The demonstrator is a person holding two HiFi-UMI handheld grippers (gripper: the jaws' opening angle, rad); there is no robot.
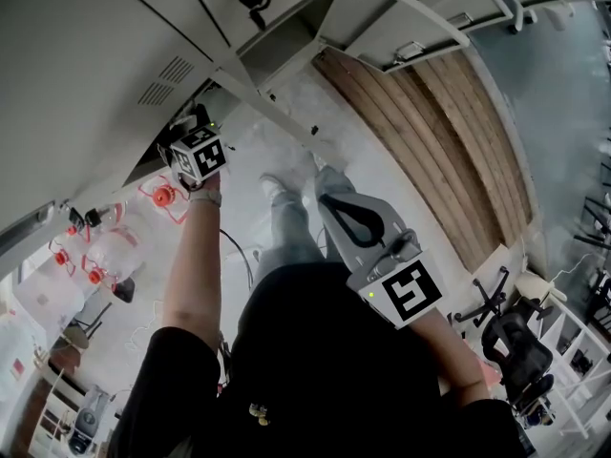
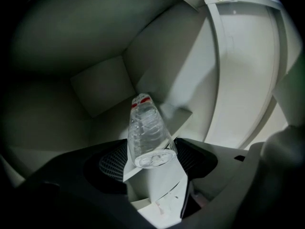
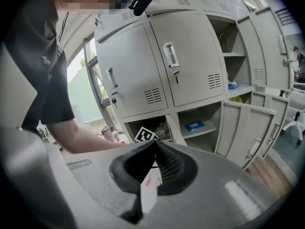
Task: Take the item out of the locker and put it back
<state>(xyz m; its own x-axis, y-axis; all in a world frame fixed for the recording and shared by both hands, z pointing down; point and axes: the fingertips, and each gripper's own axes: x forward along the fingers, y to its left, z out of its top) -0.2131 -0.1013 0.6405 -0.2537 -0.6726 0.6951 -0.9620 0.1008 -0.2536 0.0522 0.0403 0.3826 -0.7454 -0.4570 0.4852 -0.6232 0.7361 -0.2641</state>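
A clear plastic bottle [image 2: 145, 128] with a red label points cap-first into the grey locker compartment [image 2: 102, 85]. My left gripper [image 2: 151, 159] is shut on the bottle's base, a ribbed pad against each side. In the head view only this gripper's marker cube [image 1: 200, 156] shows, at the mouth of the bottom compartment; the bottle is hidden there. My right gripper [image 1: 329, 201] hangs in the air in front of the person's legs. It is shut with nothing between its pads [image 3: 164, 159], and it faces the bank of lockers [image 3: 157, 56].
An open locker door [image 3: 245, 128] stands at the right, beside a shelf with a blue item [image 3: 194, 126]. Clear jugs with red caps [image 1: 95, 246] lie on the floor left of the left arm. An office chair [image 1: 516, 342] is at lower right.
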